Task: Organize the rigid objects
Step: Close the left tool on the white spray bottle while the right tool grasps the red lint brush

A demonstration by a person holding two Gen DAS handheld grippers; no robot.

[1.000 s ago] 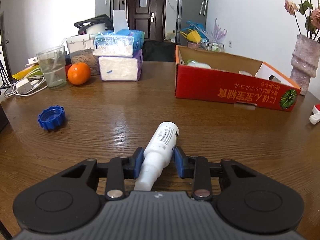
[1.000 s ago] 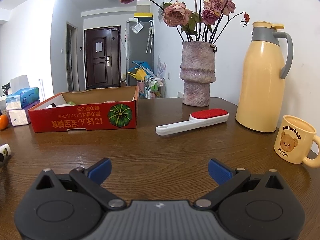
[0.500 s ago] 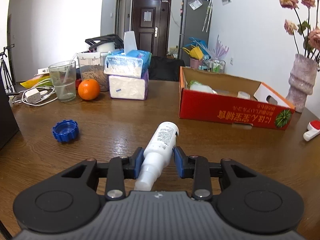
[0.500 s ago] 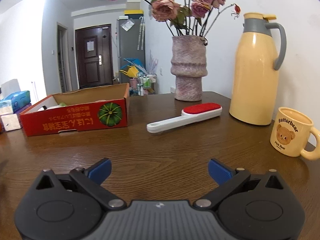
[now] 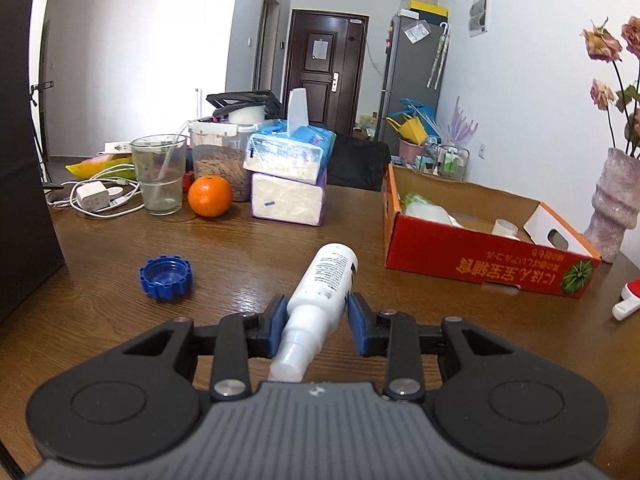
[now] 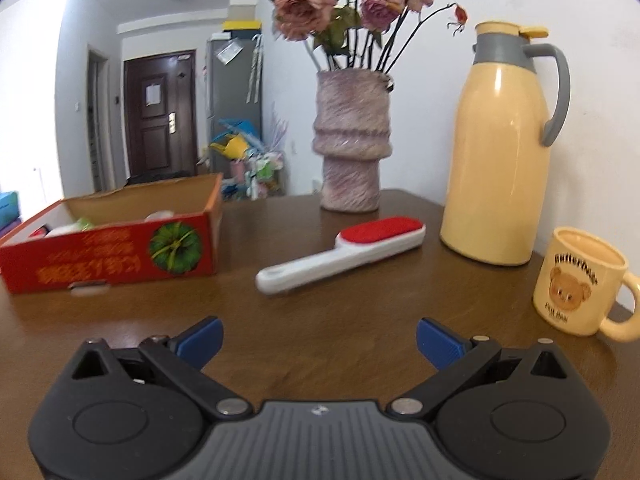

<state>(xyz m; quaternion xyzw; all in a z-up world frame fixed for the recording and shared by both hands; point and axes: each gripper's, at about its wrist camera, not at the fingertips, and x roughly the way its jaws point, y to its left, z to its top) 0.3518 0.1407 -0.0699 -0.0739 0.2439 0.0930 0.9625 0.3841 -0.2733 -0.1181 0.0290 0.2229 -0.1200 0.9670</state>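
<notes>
Lifted since 1 second ago, the left gripper (image 5: 317,326) clamps the white bottle (image 5: 320,300) above the table (image 5: 248,264), short of the red box (image 5: 480,256). Some items already lie inside the box; the brush (image 6: 340,254) beside it waits before the right gripper (image 6: 319,338), jaws wide apart and empty.

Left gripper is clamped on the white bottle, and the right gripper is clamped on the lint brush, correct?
Not quite. The left gripper is clamped on the white bottle, but the right wrist view shows the right gripper open and empty; the lint brush lies on the table ahead of it.
</notes>
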